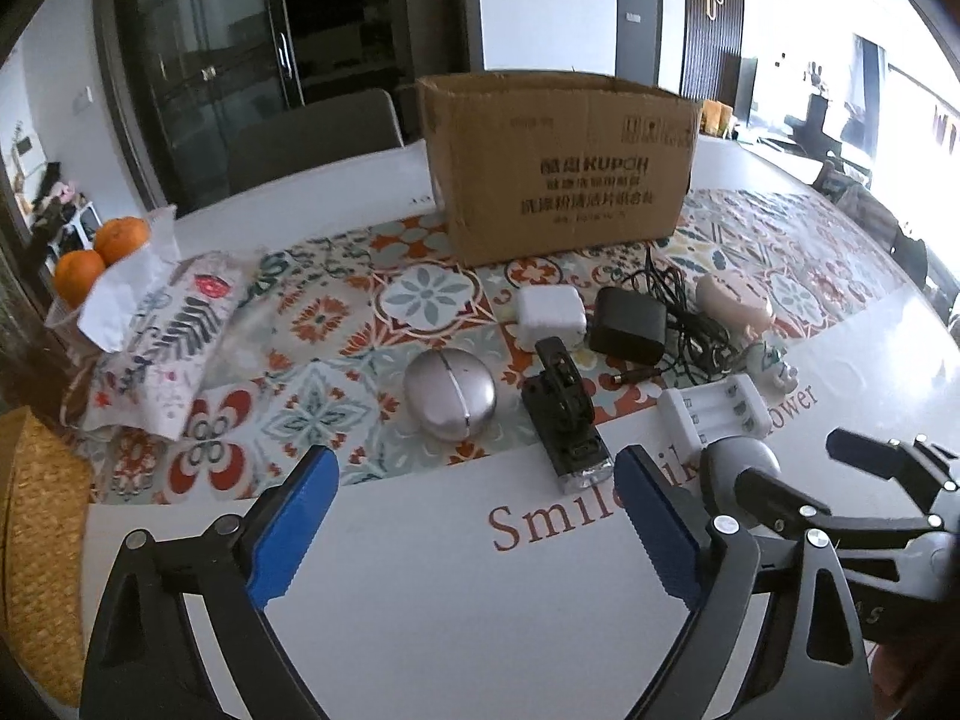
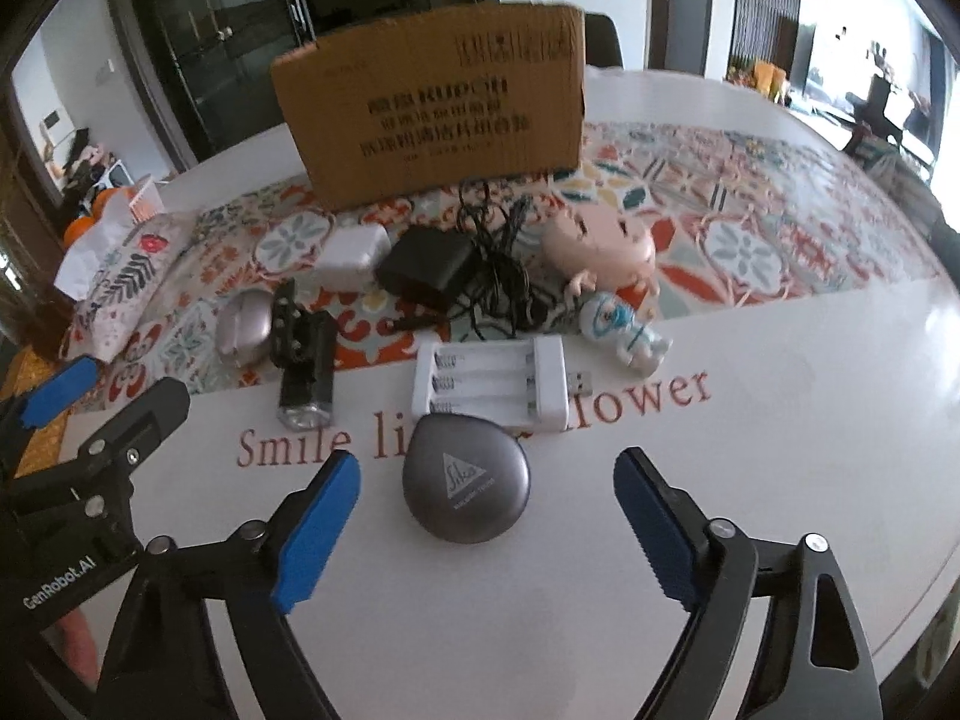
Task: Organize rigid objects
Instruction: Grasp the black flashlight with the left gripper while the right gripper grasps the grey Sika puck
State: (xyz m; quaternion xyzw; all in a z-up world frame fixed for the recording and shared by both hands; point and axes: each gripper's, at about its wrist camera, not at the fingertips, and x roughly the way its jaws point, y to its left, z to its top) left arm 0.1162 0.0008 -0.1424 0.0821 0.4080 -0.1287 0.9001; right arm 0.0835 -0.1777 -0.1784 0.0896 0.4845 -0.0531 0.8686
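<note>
While both tools hung over the glossy white table [image 2: 780,420], the scene ran from left to right as follows: two round oranges [image 1: 99,258] sat at the far left edge, beside a soft floral fabric pouch [image 1: 162,348] with crumpled white paper on it, lying on a patterned tile-print mat [image 1: 336,324]. The left gripper [image 1: 474,516] was spread wide, its ribbed blue pads [image 1: 294,528] holding nothing above bare tabletop. Beyond it on the mat rested a smooth silver oval case [image 1: 450,393] with a seam down its middle, then a black boxy bike light [image 1: 564,414] with a clear lens overhanging the mat's near edge. Behind these lay a white rounded cube charger [image 1: 551,315] and a matte black power adapter [image 1: 627,324] with its thin cable tangled, all in front of a creased brown cardboard box [image 1: 558,168] standing upright at the back. Further right came a white plastic battery charger [image 2: 492,381] with ridged slots, on the bare table and just beyond a gray rounded-triangle case [image 2: 465,492] with a triangular logo. That gray case lay flat between the parted blue fingers [image 2: 318,528] of the right gripper [image 2: 486,522], untouched by either. Rightmost were a pale pink big-headed doll [image 2: 600,246] and a small white glossy figurine [image 2: 624,324], lying on its side.
</note>
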